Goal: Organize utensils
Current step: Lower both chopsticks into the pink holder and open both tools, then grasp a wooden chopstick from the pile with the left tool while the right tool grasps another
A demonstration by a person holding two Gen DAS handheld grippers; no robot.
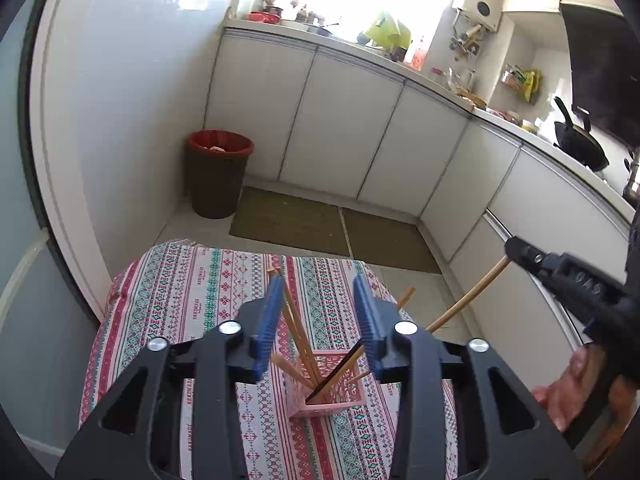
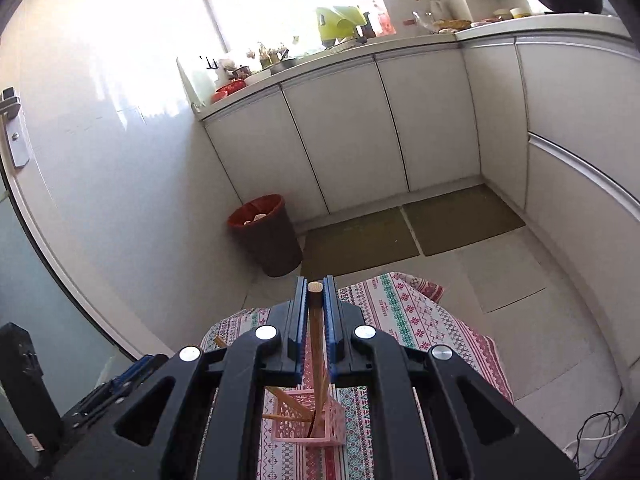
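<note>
A pink lattice utensil holder [image 1: 332,384] stands on the patterned tablecloth [image 1: 180,300] and holds several wooden chopsticks [image 1: 298,332]. My left gripper [image 1: 318,292] is open above it, jaws on either side of the chopsticks, touching nothing. My right gripper [image 2: 316,288] is shut on the top of a long wooden-handled utensil [image 2: 318,344], whose lower end stands inside the holder [image 2: 308,420]. The left wrist view shows the right gripper [image 1: 516,248] at the right, holding that handle [image 1: 468,300] slanted down toward the holder.
A brown bin with a red liner [image 1: 218,172] stands on the floor by the wall. White cabinets [image 1: 340,128] run along the back and right under a cluttered counter. Two mats [image 1: 288,220] lie on the floor. A black wok [image 1: 580,144] sits on the counter.
</note>
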